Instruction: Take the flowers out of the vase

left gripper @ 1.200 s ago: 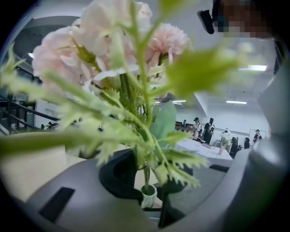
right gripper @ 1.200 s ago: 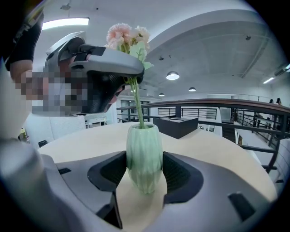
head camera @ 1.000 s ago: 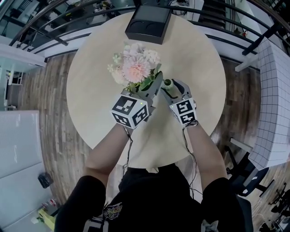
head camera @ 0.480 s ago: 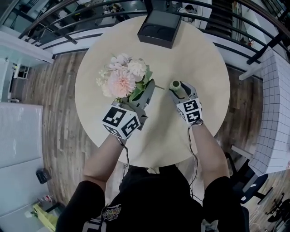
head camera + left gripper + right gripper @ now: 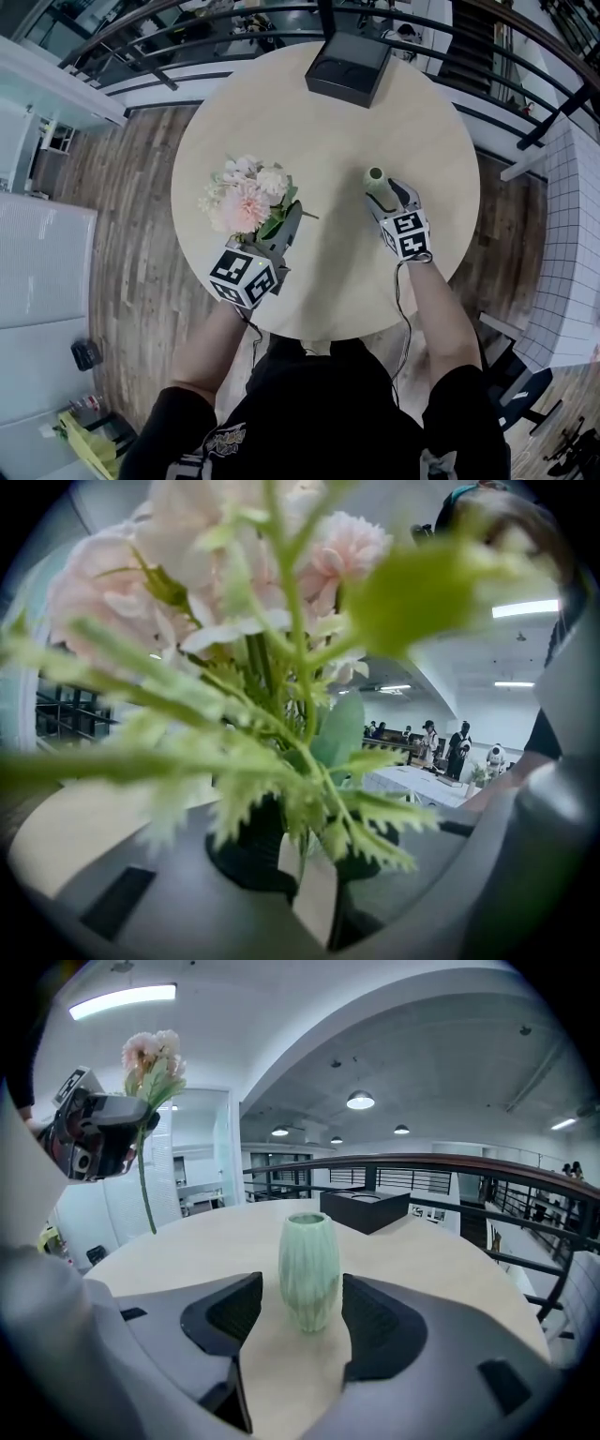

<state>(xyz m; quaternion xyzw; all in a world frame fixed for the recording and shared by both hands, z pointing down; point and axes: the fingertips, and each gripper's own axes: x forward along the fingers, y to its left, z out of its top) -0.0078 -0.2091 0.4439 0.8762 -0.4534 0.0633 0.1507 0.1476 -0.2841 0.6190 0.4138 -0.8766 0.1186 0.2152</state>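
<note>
Well left of the vase, the left gripper is pinched on the flowers, its pads clamped on the green stems low down. The bunch is fully out of the vase and held in the air over the table. Pink and cream heads fan out up and left of the jaws. In the right gripper view one long stem hangs free below the grip. In the left gripper view, leaves and blooms fill most of the picture, blurred by nearness. The marker cube sits at that gripper's near end, just ahead of the person's left forearm.

The vase is pale green and ribbed and stands upright on the table. The right gripper reaches it from the near side, jaws spread to either side of its body. A sliver of tabletop shows between the vase and the left pad. The right pad lies right at its wall, and I cannot tell whether it touches. Beyond the vase, at the table's far edge, sits a black box.
</note>
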